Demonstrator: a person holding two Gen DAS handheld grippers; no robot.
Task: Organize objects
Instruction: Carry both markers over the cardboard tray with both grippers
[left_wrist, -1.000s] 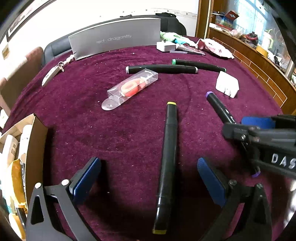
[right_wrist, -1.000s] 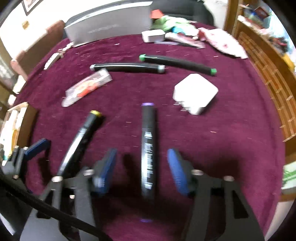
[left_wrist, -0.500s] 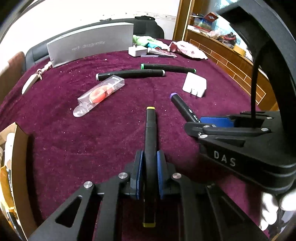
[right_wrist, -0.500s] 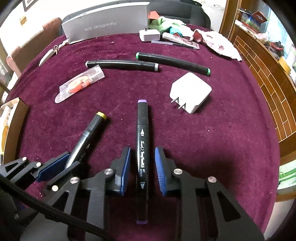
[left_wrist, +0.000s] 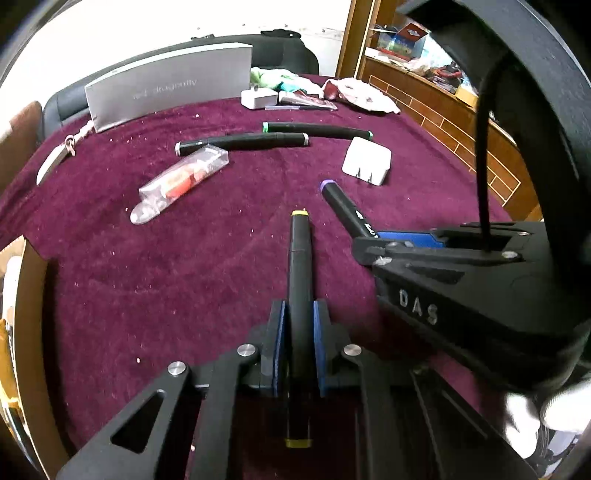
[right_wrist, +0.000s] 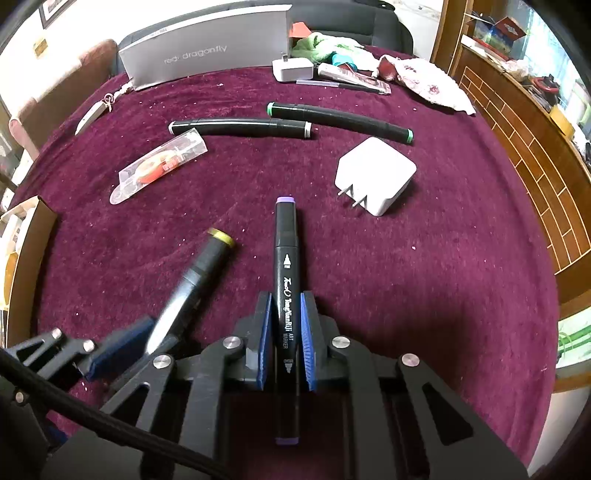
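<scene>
The left tongs (left_wrist: 299, 345) are clenched on the yellow-capped marker (left_wrist: 300, 266), blue pads pressing its barrel on both sides, and they point steeply down toward the maroon surface (left_wrist: 147, 277). Just to their right, the right tongs (right_wrist: 284, 339) grasp the purple-capped marker (right_wrist: 285, 266) the same way, tilted down as well; a gloved hand (left_wrist: 546, 413) shows at the lower right edge of the left view. The two tools sit close together, nearly touching side by side. At the far left edge stands an open cardboard box (right_wrist: 33, 236). Beyond the markers, from left to right, lie a clear plastic packet with something red inside (right_wrist: 159, 166), a white-capped marker (right_wrist: 240, 127), a green-capped marker (right_wrist: 340, 120) and a white plug adapter (right_wrist: 376, 177). A grey box (right_wrist: 207, 51) stands along the far edge. Bare cloth lies open between the held markers and the packet.
</scene>
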